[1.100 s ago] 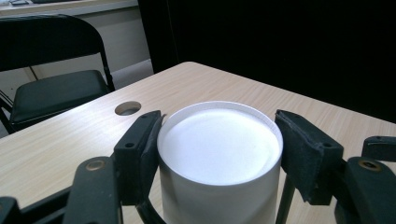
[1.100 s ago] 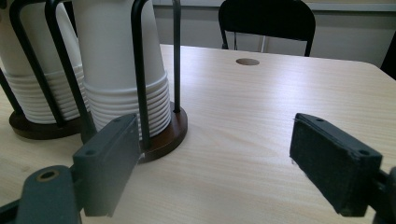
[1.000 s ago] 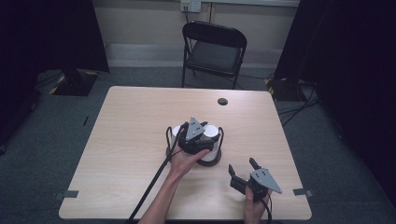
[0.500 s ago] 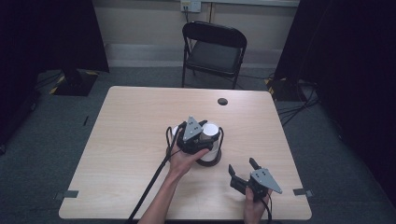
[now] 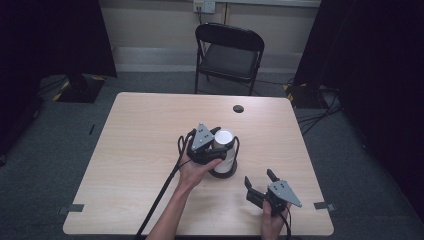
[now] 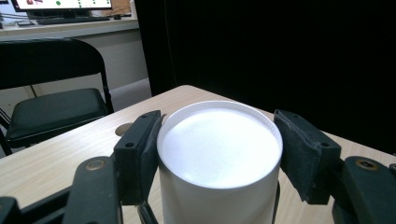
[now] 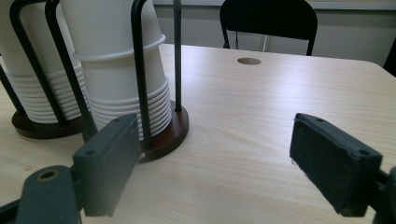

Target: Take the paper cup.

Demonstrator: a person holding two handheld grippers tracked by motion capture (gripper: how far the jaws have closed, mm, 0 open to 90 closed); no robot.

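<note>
A stack of upside-down white paper cups stands in a black wire holder with a dark round base near the table's middle. My left gripper is shut on the topmost cup; both black pads press its sides just under the flat bottom. In the right gripper view this stack sits in its holder, and a second cup stack stands beside it at the left. My right gripper rests open near the table's front right, its jaws wide apart over bare wood.
The wooden table has a round cable hole at the back. A black folding chair stands behind the far edge. The left gripper's cable trails to the front edge. Dark curtains hang on both sides.
The left gripper and the top cup have edged slightly up and left in the high view. The right gripper has kept still.
</note>
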